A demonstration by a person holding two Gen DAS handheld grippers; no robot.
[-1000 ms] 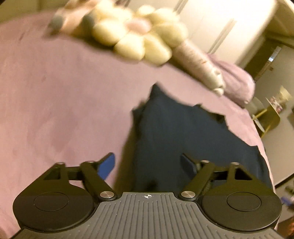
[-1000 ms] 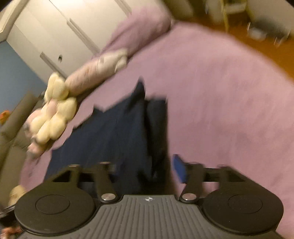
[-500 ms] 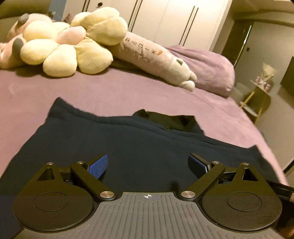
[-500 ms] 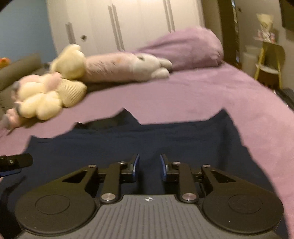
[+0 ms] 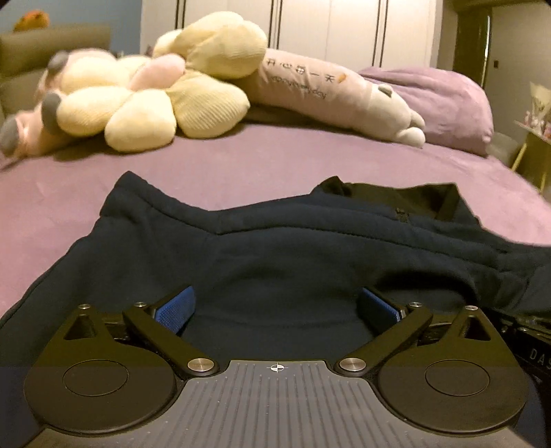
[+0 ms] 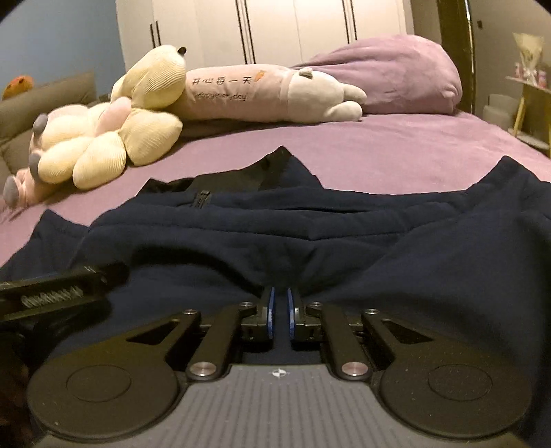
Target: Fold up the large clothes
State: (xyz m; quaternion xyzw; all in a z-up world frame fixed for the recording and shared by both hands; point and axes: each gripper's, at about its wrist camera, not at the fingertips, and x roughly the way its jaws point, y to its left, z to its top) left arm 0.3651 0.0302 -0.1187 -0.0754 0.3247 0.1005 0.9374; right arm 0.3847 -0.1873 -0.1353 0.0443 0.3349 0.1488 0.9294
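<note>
A large dark navy garment (image 5: 275, 248) lies spread on the purple bed (image 5: 241, 165), its collar and zipper at the far side. My left gripper (image 5: 275, 306) is open, its blue pads wide apart just over the garment's near part. In the right wrist view the same garment (image 6: 378, 234) fills the foreground. My right gripper (image 6: 279, 310) is nearly shut, with a fold of the navy cloth bunched up between the pads. The left gripper's arm (image 6: 51, 289) shows at the left edge of that view.
Cream and pink plush toys (image 5: 144, 96) and a long lilac bolster plush (image 5: 330, 93) lie at the bed's far side, with a purple pillow (image 6: 396, 75) beside them. White wardrobe doors (image 6: 292, 31) stand behind. A yellow side table (image 6: 530, 107) stands off the bed's right edge.
Both grippers have swung to face the head of the bed and dropped low over the garment. The right gripper has gone from open to closed on the cloth; the left stays open.
</note>
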